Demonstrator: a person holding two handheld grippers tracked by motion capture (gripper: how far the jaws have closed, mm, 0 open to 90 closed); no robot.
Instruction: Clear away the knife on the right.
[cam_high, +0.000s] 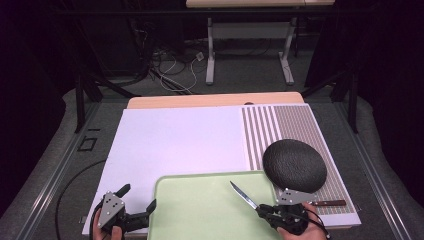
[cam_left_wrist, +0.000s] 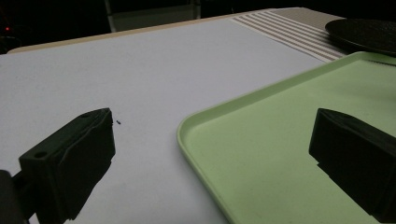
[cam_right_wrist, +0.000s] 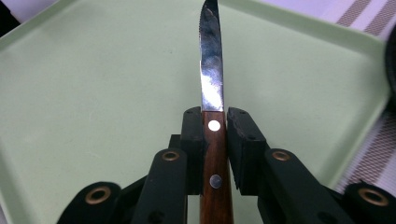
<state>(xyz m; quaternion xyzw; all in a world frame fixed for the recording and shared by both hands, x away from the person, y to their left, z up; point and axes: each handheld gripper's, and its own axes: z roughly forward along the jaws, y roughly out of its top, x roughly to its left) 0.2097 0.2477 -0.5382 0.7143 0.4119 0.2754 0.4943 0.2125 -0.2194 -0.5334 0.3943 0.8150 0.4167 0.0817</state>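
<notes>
A knife with a brown wooden handle and a serrated steel blade (cam_high: 243, 194) (cam_right_wrist: 211, 70) is held over the pale green tray (cam_high: 200, 200) (cam_right_wrist: 93, 70). My right gripper (cam_high: 262, 210) (cam_right_wrist: 215, 123) is shut on the knife's handle just behind the blade. The blade points away from the hand, toward the tray's middle. My left gripper (cam_high: 138, 196) (cam_left_wrist: 215, 121) stands open at the tray's (cam_left_wrist: 261, 140) near left corner. One of its jaws is over the white board, the other over the tray, and nothing is between them.
A dark round textured plate (cam_high: 294, 165) (cam_left_wrist: 364, 32) lies on the striped mat (cam_high: 300, 125) right of the tray. A brown wooden handle (cam_high: 327, 203) lies on the mat beside my right hand. The white board (cam_high: 175, 140) covers the table's left and middle.
</notes>
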